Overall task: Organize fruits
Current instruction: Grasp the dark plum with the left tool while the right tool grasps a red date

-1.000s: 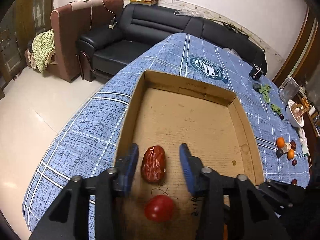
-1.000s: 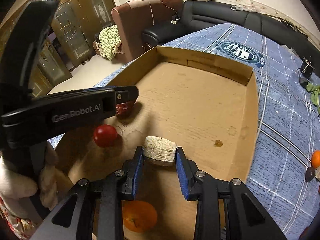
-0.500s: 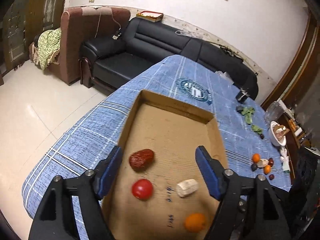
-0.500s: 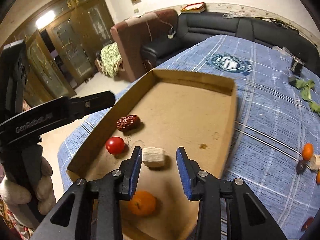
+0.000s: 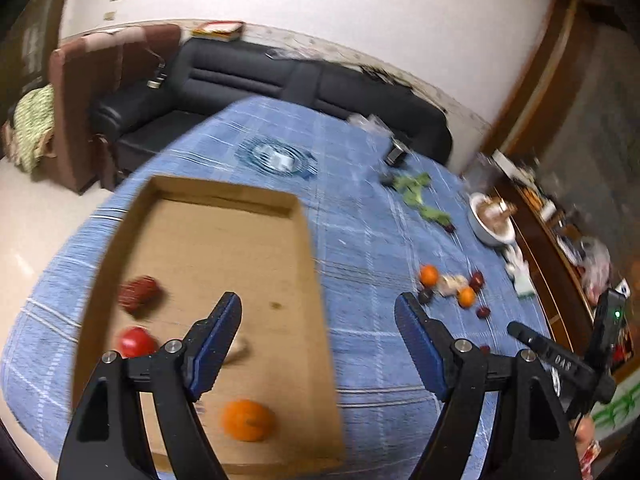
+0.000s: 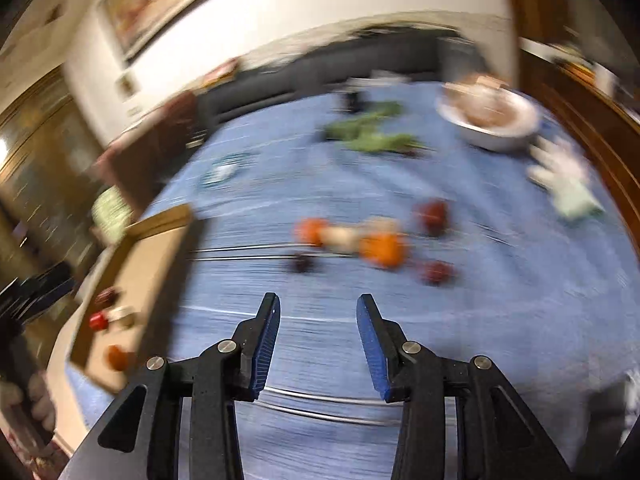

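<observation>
Partway: box on bench holds date, tomato, orange, pale piece; loose fruit pile remains well right on the cloth; left claw and right claw both spread, empty.

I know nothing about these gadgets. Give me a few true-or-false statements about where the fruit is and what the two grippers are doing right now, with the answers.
1. The left gripper is clamped on a tomato. False: its jaws are wide apart and hold nothing.
2. An orange lies inside the cardboard tray. True.
3. The right gripper is open and empty. True.
4. All the fruit is already in the tray. False: a cluster with an orange fruit sits loose on the blue tablecloth.
5. A red tomato lies in the tray. True.
</observation>
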`<control>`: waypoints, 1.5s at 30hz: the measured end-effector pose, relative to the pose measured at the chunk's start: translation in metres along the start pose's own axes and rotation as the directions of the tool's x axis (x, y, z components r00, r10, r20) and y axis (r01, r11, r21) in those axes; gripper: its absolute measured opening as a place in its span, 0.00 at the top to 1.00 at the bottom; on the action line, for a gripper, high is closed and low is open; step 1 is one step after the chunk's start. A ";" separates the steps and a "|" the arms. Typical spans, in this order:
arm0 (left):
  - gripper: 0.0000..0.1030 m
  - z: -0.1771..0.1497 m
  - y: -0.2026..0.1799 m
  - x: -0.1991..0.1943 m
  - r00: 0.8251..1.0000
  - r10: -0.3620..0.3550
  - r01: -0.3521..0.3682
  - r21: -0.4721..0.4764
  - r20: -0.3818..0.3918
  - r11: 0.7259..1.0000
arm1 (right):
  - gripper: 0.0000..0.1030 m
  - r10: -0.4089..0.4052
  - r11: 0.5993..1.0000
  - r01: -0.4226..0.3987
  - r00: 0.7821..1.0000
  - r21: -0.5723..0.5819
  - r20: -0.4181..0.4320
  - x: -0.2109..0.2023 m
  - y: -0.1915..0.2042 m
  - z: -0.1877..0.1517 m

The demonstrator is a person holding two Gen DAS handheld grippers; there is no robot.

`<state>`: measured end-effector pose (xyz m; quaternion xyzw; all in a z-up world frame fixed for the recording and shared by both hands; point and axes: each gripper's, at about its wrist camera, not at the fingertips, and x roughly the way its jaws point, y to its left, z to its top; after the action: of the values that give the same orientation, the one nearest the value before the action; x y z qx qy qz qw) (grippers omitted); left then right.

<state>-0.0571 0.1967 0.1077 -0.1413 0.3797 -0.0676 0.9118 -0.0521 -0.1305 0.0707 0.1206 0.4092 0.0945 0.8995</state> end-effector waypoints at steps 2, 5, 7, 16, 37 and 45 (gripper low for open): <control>0.24 -0.005 -0.017 0.013 0.999 -0.014 0.015 0.028 -0.032 1.000 | 0.58 -0.014 0.999 0.014 1.000 0.030 -0.013 -0.002 -0.019 -0.007; 0.24 -0.014 -0.043 0.029 0.997 -0.027 0.033 0.078 -0.072 0.996 | 0.58 -0.005 1.000 0.006 0.999 0.019 -0.043 0.005 -0.023 -0.014; 0.24 -0.020 -0.061 0.041 0.995 -0.023 0.035 0.120 -0.099 0.992 | 0.58 0.009 1.000 -0.008 0.998 0.014 -0.064 0.014 -0.022 -0.021; 0.24 -0.036 -0.113 0.087 0.988 0.002 0.040 0.267 -0.156 0.963 | 0.58 -0.002 0.999 -0.002 0.995 -0.045 -0.104 0.040 -0.014 -0.032; 0.39 -0.026 -0.162 0.195 0.982 0.045 0.044 0.451 -0.185 0.892 | 0.63 -0.069 0.989 0.056 0.993 -0.134 -0.092 0.049 -0.006 -0.037; 0.78 -0.034 -0.165 0.189 0.984 0.042 0.047 0.480 -0.172 0.876 | 0.73 -0.065 0.991 0.055 0.995 -0.122 -0.079 0.047 -0.007 -0.038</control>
<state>0.0490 -0.0110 0.0088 0.0962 0.4304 -0.1735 0.8806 -0.0500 -0.1193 0.0111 0.0500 0.4431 0.0967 0.8899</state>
